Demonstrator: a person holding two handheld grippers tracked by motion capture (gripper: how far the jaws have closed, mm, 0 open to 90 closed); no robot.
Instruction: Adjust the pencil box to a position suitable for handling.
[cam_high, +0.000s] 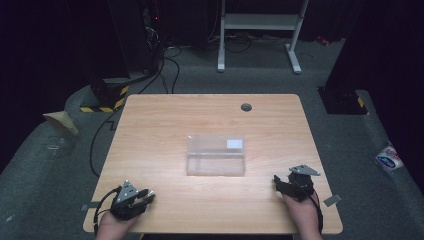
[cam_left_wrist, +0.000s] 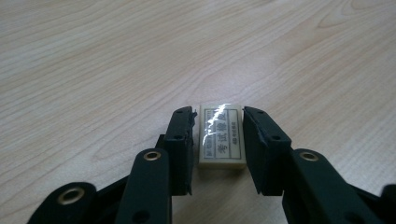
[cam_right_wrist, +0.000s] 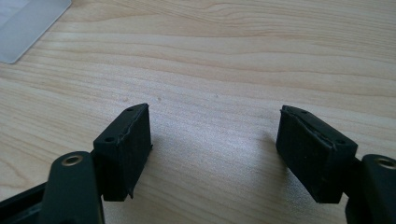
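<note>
A small cream eraser (cam_left_wrist: 221, 136) with printed black characters lies on the wooden table (cam_left_wrist: 116, 60). My left gripper (cam_left_wrist: 219, 114) has both black pads against the eraser's long sides, shut on it. In the high view the left gripper (cam_high: 147, 196) rests near the table's front left corner, held by a hand. My right gripper (cam_high: 276, 182) sits at the front right, pointing left. In its own view the right gripper (cam_right_wrist: 215, 126) stands wide open over bare wood, nothing between its jaws.
A clear plastic box (cam_high: 216, 154) with a white label (cam_high: 234, 144) lies at the middle of the table; its corner (cam_right_wrist: 28, 23) shows in the right gripper view. A grey cable grommet (cam_high: 246, 107) sits near the far edge. Bare wood lies between the grippers.
</note>
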